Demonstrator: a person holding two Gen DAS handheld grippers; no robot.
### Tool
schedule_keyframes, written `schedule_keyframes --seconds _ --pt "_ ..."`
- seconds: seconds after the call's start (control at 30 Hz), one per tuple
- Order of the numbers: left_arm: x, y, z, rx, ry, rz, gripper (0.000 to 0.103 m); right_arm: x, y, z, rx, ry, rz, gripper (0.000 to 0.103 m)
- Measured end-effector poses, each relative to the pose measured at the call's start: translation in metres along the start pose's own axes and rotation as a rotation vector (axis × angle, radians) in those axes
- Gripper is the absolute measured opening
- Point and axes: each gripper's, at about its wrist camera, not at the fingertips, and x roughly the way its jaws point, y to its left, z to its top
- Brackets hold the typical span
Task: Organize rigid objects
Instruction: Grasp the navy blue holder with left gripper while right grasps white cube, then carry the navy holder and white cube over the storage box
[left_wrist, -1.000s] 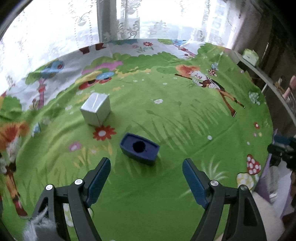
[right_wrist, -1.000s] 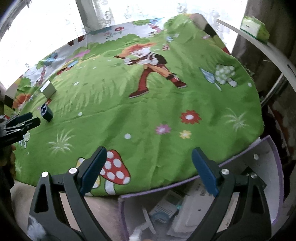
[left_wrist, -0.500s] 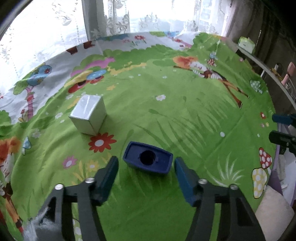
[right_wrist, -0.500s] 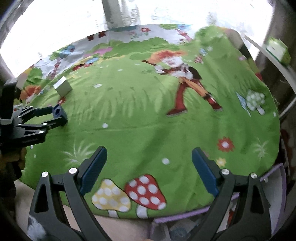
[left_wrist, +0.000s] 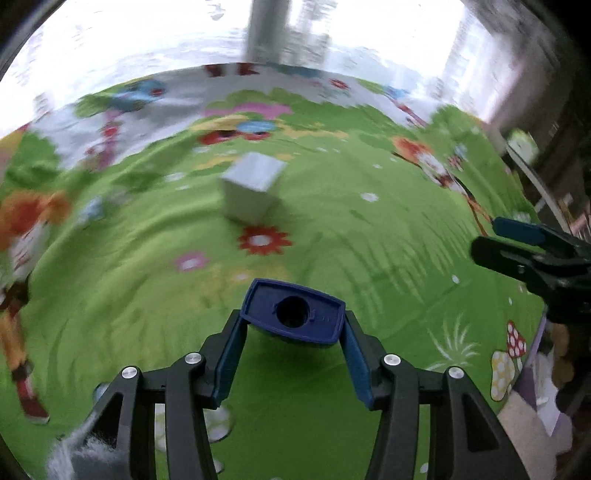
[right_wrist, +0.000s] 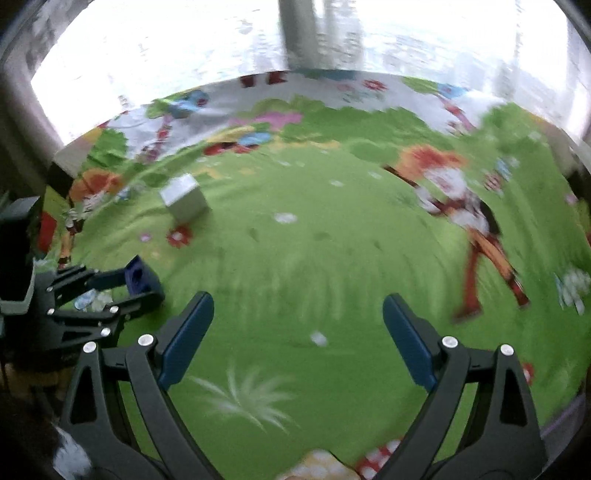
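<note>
A dark blue block with a round hole (left_wrist: 293, 315) sits between the pads of my left gripper (left_wrist: 293, 325), which is shut on it just above the green cartoon cloth. It also shows in the right wrist view (right_wrist: 138, 278), held by the left gripper (right_wrist: 142, 286). A silver-white box (left_wrist: 255, 188) stands on the cloth beyond it, also in the right wrist view (right_wrist: 184, 197). My right gripper (right_wrist: 297, 317) is open and empty over the cloth; it shows at the right edge of the left wrist view (left_wrist: 517, 240).
The green cartoon cloth (left_wrist: 369, 236) covers the table. A bright window with lace curtains lies behind the table. A shelf with a green packet (left_wrist: 521, 142) runs along the right. A purple-rimmed bin (left_wrist: 546, 410) sits below the table's right edge.
My left gripper has closed on the blue block and the view has swung right of the box. My right gripper has swung left, away from the bin, over the cloth.
</note>
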Motion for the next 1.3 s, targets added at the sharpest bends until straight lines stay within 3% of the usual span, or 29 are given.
schedule_keyframes --seconds 0.23,0.47,0.73,0.9,1.0,1.07,1.3 --pt "-0.016 0.030 -0.015 -0.172 -0.048 0.076 0.052 0.032 0.049 0.032 -0.204 -0.028 0.050 0.094" --pt "-0.018 0.051 -0.023 -0.272 -0.080 0.129 0.052 0.068 0.097 0.054 -0.375 -0.026 0.093 0.094" --pt "-0.015 0.065 -0.031 -0.326 -0.079 0.149 0.052 0.100 0.122 0.068 -0.432 0.000 0.120 0.094" --pt "-0.016 0.063 -0.031 -0.322 -0.081 0.168 0.052 0.118 0.129 0.070 -0.436 0.026 0.128 0.084" --pt "-0.015 0.063 -0.031 -0.324 -0.086 0.177 0.052 0.127 0.132 0.072 -0.428 0.047 0.135 0.071" --pt "-0.015 0.062 -0.031 -0.320 -0.088 0.185 0.052 0.133 0.134 0.071 -0.426 0.062 0.138 0.057" --pt "-0.016 0.059 -0.031 -0.315 -0.090 0.182 0.052 0.126 0.135 0.061 -0.412 0.046 0.104 0.054"
